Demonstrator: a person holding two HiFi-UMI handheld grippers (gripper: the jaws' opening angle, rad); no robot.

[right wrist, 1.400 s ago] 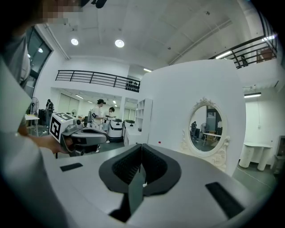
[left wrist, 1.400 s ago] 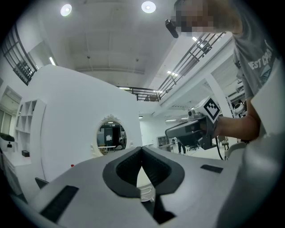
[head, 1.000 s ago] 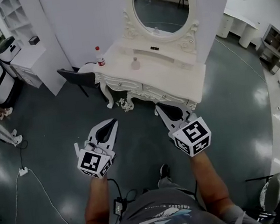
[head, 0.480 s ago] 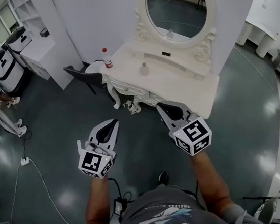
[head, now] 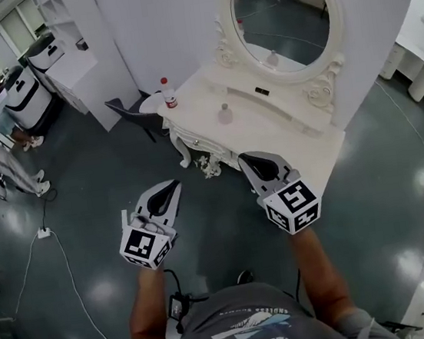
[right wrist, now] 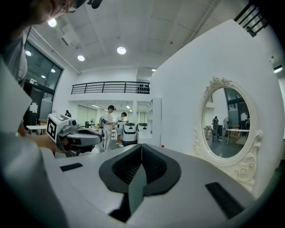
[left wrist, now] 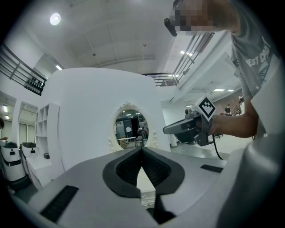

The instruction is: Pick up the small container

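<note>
Currently, the left gripper (head: 169,187) is held empty, jaws together; the small container (head: 225,114) is seen well ahead, toward the left end of the dressing table (head: 285,136); the right gripper (head: 248,160) is likewise closed. If approached with unopened jaws, it could be toppled.

A person holds the left claw (head: 173,185) and right claw (head: 244,157), jaws together, over a dark floor (head: 82,182) before a white bench (head: 273,135), where a small container (head: 225,114) stands below an oval mirror (head: 284,8).
</note>
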